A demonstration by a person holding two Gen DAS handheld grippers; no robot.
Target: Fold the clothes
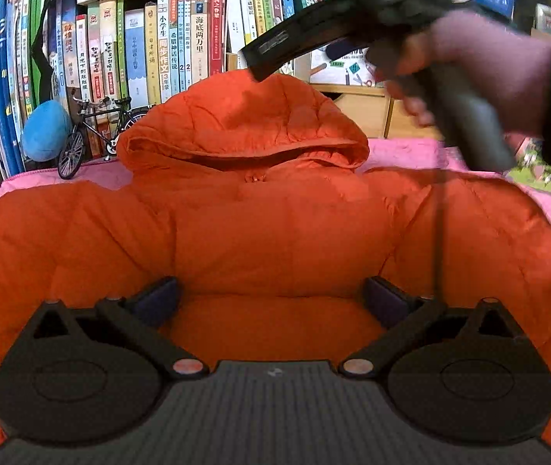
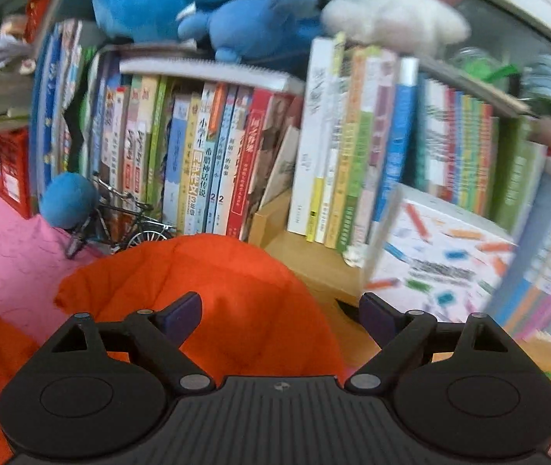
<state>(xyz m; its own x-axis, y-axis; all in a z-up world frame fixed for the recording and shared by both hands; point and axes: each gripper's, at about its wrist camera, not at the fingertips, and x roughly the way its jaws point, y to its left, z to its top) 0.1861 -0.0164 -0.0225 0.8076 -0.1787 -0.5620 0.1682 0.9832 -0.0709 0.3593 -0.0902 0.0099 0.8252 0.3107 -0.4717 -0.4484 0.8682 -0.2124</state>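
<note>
A: Left wrist view. Where does the orange hooded jacket (image 1: 275,209) sit?
B: Centre of frame, spread flat on the pink quilt (image 1: 422,151), hood toward the top, sleeves running off to the left and right edges. A folded-up lower part bulges at bottom centre.

A: Left gripper (image 1: 271,302)?
B: Bottom centre, jaws wide apart, nothing between them. The fingers (image 1: 157,300) sit over the jacket's lower fold; contact with the fabric can't be told.

A: Right gripper in that view?
B: Upper right, blurred, held by the person's right hand (image 1: 477,73). Its black body points down-left above the hood.

A: Right wrist view?
B: Right gripper (image 2: 277,312) at bottom centre, jaws spread wide, gripping nothing. The jacket hood (image 2: 213,283) sits between and beyond the fingers; touching or hovering, can't tell.

A: Background?
B: Row of books (image 2: 213,155) across the middle, blue plush toys (image 2: 236,7) on top at upper centre, a model bicycle (image 1: 89,135) at left of the left wrist view, a blue ball-like plush (image 1: 44,130) beside it.
</note>
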